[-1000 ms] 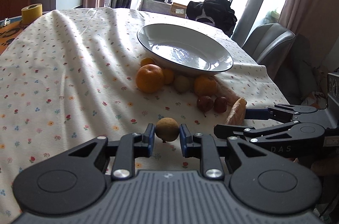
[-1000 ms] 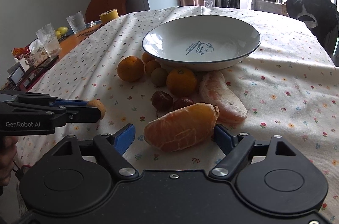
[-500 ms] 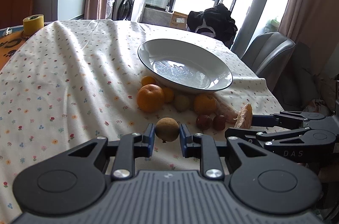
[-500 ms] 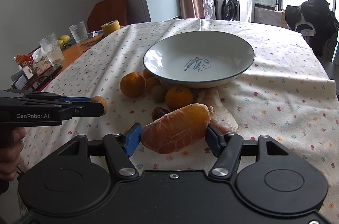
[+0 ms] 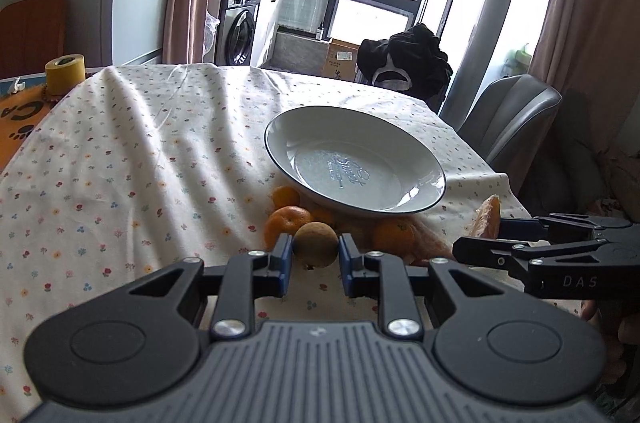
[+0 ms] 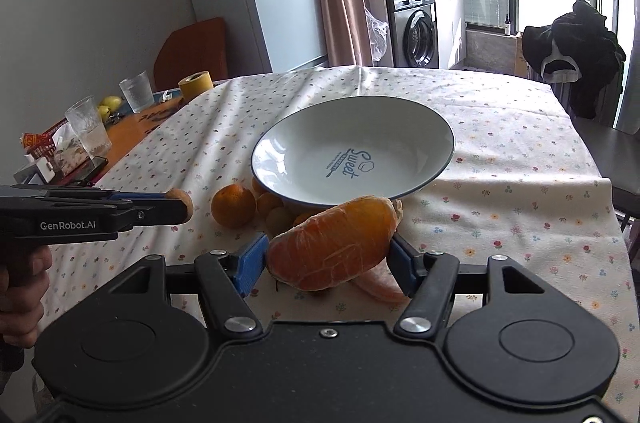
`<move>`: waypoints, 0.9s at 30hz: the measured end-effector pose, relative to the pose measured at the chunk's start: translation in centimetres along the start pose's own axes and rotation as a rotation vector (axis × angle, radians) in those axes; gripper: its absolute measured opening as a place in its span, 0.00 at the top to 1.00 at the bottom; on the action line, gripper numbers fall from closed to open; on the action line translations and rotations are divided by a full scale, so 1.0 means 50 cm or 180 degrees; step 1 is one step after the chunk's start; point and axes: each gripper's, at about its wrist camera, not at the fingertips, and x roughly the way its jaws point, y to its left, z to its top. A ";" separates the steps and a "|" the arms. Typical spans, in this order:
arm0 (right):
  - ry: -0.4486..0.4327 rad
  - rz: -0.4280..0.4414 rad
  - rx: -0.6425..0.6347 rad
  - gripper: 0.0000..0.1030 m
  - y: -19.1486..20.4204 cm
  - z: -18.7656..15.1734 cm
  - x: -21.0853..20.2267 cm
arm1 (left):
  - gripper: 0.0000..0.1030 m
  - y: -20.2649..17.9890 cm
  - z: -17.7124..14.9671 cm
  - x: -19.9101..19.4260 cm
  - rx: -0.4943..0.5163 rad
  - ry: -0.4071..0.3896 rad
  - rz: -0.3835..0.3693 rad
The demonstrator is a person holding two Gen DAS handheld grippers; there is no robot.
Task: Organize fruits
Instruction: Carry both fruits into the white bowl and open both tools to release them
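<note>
From the left wrist camera, the left gripper (image 5: 315,250) pinches a small brown fruit (image 5: 315,244) and holds it up above the tablecloth (image 5: 132,159). The white bowl (image 5: 404,209) just ahead has nothing in it. Oranges (image 5: 285,223) sit on the cloth beside its near rim.

From the right wrist camera, the right gripper (image 6: 328,257) squeezes a big peeled orange piece (image 6: 334,243), lifted near the bowl (image 6: 404,115). Another peeled piece (image 6: 378,288) lies below it. I think the job has just begun: two fruits are picked up, none are in the bowl, and the rest wait on the cloth.

A round brown fruit (image 5: 315,244) and a peeled orange segment (image 6: 334,243) hang lifted before the empty white plate (image 6: 304,143).
</note>
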 end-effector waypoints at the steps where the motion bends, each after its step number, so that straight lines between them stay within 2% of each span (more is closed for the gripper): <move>1: -0.0014 -0.0016 -0.0002 0.40 -0.002 0.003 -0.001 | 0.78 0.002 0.005 0.001 -0.0002 -0.0010 0.0005; 13: -0.0112 -0.0076 0.0071 0.40 -0.022 0.030 0.007 | 0.78 0.007 0.043 0.020 0.0020 -0.0083 0.0053; 27: -0.0136 -0.0105 0.0144 0.40 -0.050 0.060 0.041 | 0.78 -0.005 0.081 0.069 0.0040 -0.0048 0.0015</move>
